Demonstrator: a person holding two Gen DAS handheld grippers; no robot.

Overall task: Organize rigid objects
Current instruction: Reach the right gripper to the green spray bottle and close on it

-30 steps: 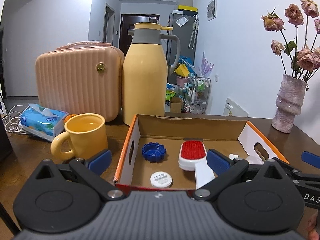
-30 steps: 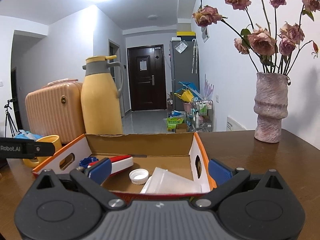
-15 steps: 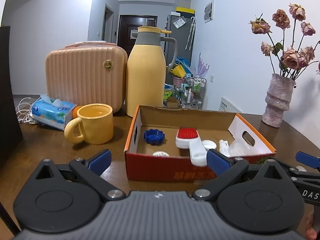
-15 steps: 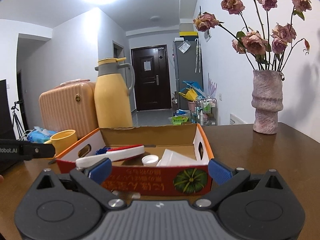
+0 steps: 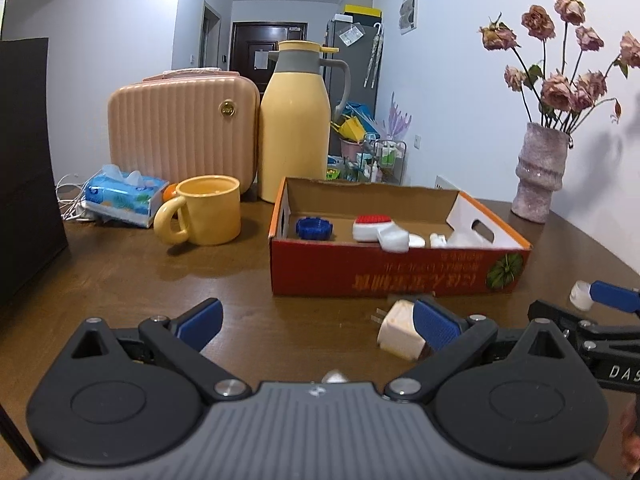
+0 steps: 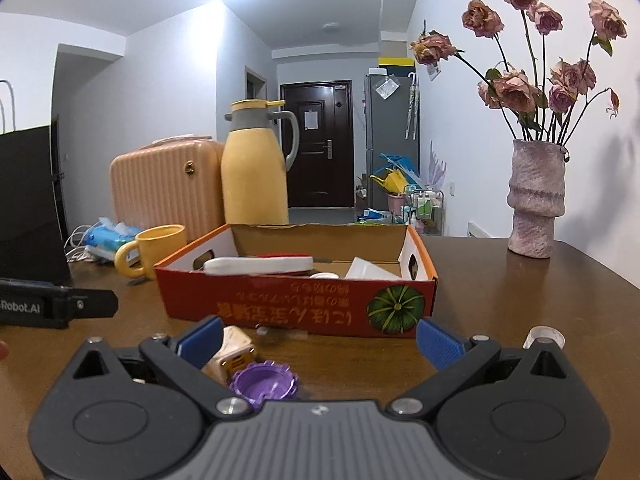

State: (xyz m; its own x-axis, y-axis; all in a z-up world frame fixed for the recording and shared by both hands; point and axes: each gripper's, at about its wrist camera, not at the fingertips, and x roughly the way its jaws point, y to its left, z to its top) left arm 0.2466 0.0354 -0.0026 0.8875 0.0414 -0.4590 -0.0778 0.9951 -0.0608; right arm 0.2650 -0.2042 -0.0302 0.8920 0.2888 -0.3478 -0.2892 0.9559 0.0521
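A red cardboard box (image 5: pixel 400 276) (image 6: pixel 296 304) sits on the brown table. It holds a blue cap (image 5: pixel 314 229), a red and white brush (image 5: pixel 378 230) (image 6: pixel 260 265), a white cap and clear plastic. My left gripper (image 5: pixel 316 322) is open and empty in front of the box. A white plug adapter (image 5: pixel 400 330) (image 6: pixel 230 354) lies by its right finger. My right gripper (image 6: pixel 318 338) is open and empty. A purple cap (image 6: pixel 264 384) lies just before it. A small white cap (image 5: pixel 580 295) (image 6: pixel 546 336) lies to the right.
A yellow mug (image 5: pixel 204 210), a yellow thermos (image 5: pixel 296 124), a pink case (image 5: pixel 182 128) and a tissue pack (image 5: pixel 122 196) stand left of and behind the box. A vase of dried roses (image 5: pixel 540 172) stands at the back right. A black box (image 5: pixel 24 168) is at the far left.
Both grippers have pulled back from above the box toward the near table edge. The plug adapter, purple cap and small white cap have come into view.
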